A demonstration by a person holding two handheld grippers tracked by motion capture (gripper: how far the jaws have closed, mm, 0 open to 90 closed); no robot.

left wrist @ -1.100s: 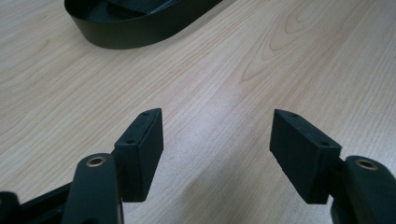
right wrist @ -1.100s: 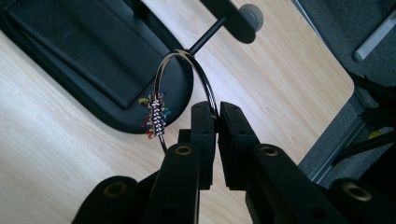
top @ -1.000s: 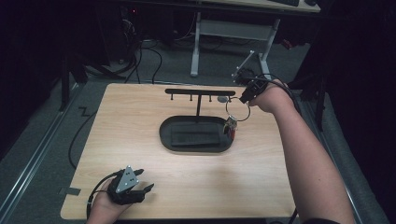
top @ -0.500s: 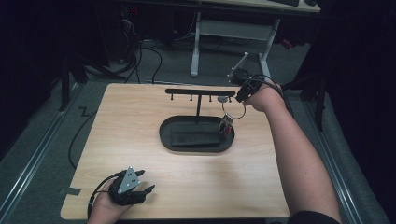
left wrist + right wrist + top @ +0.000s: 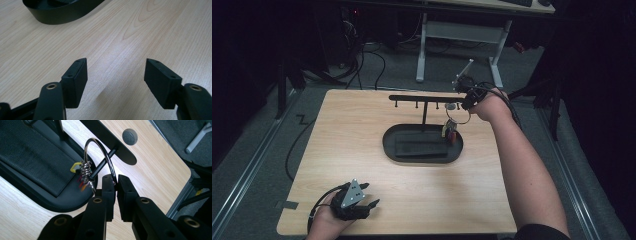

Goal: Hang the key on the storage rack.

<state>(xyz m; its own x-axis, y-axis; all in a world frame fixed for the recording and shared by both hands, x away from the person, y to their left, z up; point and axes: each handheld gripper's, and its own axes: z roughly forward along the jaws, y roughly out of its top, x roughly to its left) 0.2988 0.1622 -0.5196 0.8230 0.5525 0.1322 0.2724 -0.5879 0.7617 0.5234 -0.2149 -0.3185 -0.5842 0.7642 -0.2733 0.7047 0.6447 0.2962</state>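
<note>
In the high view, the right tool [image 5: 460, 101] is seen at the far right of the light wooden surface [image 5: 362, 135], beside the right end of the black metal rack with small hooks [image 5: 422, 98]. A thin silver key ring [image 5: 451, 120] hangs below this tool, with small red and yellow tags [image 5: 450, 135] dangling just beneath, over the right end of the black oval tray [image 5: 422, 148]. The left tool [image 5: 354, 199] is held at the near left corner, well apart from the tray, with a grey three-cornered plate on top.

In the left gripper view, the left tool [image 5: 116, 80] is seen with its black jaws spread wide and nothing between them. Bare wood lies beneath, and the tray [image 5: 60, 12] stands ahead and to the left.

In the right gripper view, the right tool [image 5: 115, 182] is clamped on the key ring [image 5: 100, 152], whose wire is pinched between the nearly closed jaws. The ring arcs up ahead of the jaws, looped by a coiled spring from which the tags [image 5: 81, 183] hang, to the left of the fingertips. The rack's bar [image 5: 110, 142] crosses behind the ring. The tray's dark padded insert [image 5: 30, 157] lies to the left. No readable writing or labels can be made out.
</note>
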